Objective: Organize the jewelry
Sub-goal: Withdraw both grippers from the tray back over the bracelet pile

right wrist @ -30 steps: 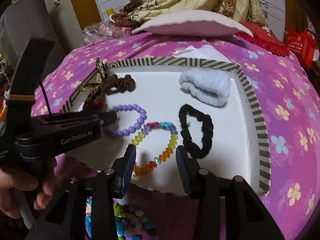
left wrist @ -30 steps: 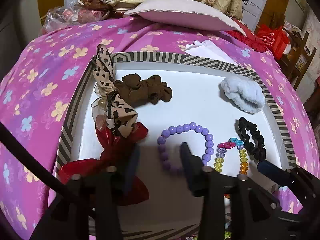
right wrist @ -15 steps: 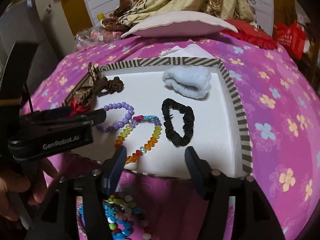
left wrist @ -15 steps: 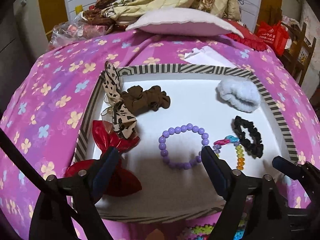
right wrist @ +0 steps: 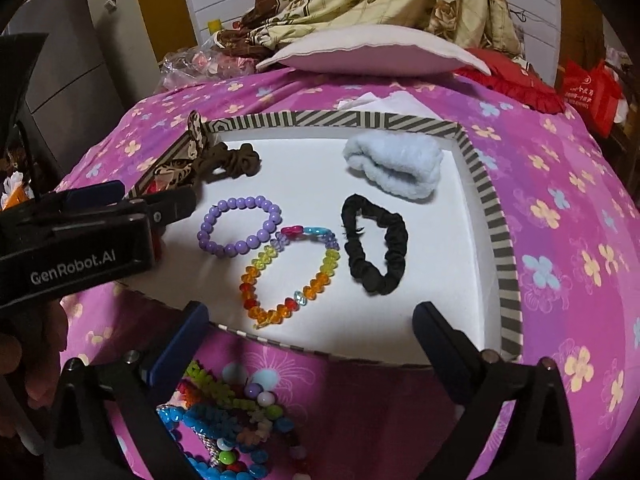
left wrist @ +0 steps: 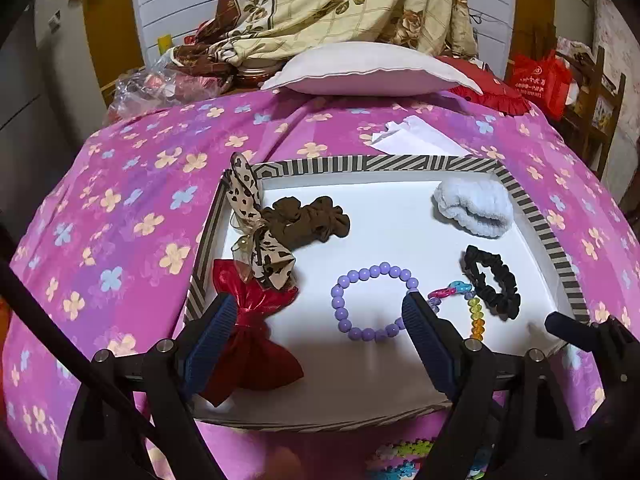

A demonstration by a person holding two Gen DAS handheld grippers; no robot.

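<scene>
A white tray with a striped rim (left wrist: 360,164) (right wrist: 492,216) lies on a pink flowered bedspread. In it lie a purple bead bracelet (left wrist: 374,300) (right wrist: 239,227), a rainbow crystal bracelet (right wrist: 292,276) (left wrist: 475,312), a black scrunchie (left wrist: 494,282) (right wrist: 376,244), a pale blue fluffy band (left wrist: 474,208) (right wrist: 394,164), a brown scrunchie (left wrist: 308,222) (right wrist: 230,160), a leopard bow (left wrist: 256,232) and a red bow (left wrist: 248,336). My left gripper (left wrist: 316,344) is open and empty over the tray's near edge. My right gripper (right wrist: 308,348) is open and empty, short of the near edge.
A heap of loose colourful beads and bracelets (right wrist: 232,428) lies on the bedspread below the tray's near edge. A white pillow (left wrist: 372,70), a floral blanket and white paper (left wrist: 412,140) lie beyond the tray. A red bag (left wrist: 538,80) stands at the far right.
Both grippers have opened wide and pulled back from the tray. The purple bracelet lies free, and the rainbow bracelet lies free too.
</scene>
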